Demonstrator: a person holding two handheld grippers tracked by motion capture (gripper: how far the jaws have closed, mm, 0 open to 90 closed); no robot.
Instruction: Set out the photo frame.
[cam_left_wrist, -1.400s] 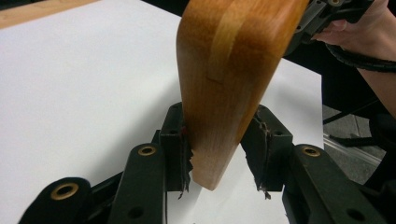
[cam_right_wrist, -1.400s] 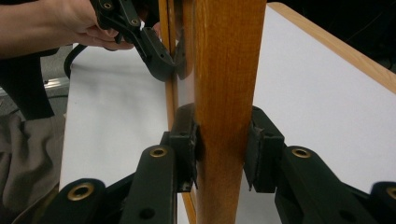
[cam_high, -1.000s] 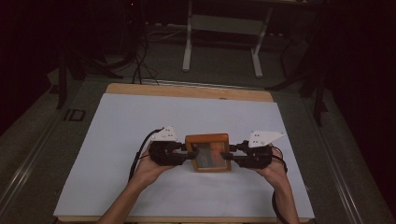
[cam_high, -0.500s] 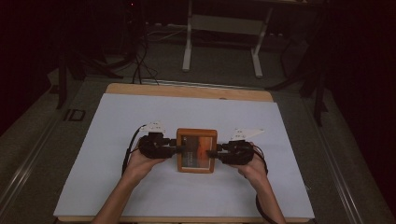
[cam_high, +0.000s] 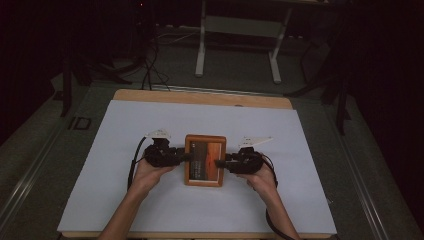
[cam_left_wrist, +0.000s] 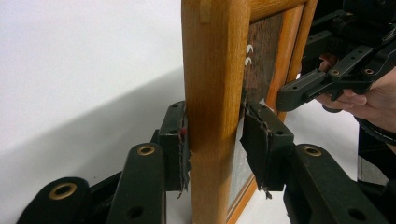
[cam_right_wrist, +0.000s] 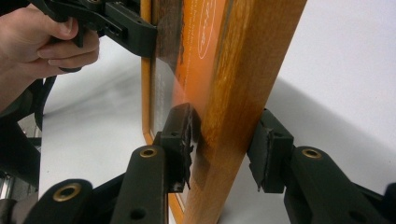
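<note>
A wooden picture frame (cam_high: 205, 160) with an orange print lies level just over the white sheet, held by its two side edges. My left gripper (cam_high: 186, 157) is shut on the left edge. In the left gripper view its pads (cam_left_wrist: 180, 140) press the frame's rim (cam_left_wrist: 212, 70) from both faces. My right gripper (cam_high: 220, 162) grips the right edge. Its jaws have just been opening, with the rim (cam_right_wrist: 252, 70) between them and both pads (cam_right_wrist: 184, 135) lying against it. Each gripper view also shows the other gripper across the frame: right gripper (cam_left_wrist: 299, 93), left gripper (cam_right_wrist: 135, 32).
The white sheet (cam_high: 150, 125) covers a wooden table whose far edge (cam_high: 200, 97) shows bare. On the dark floor behind stand a grey metal stand (cam_high: 235, 45) and loose cables (cam_high: 150, 70). A person's forearms come in from the bottom edge.
Both hands have carried the frame to the left and a little lower toward the sheet. Each gripper has stayed on its own side edge of the frame.
</note>
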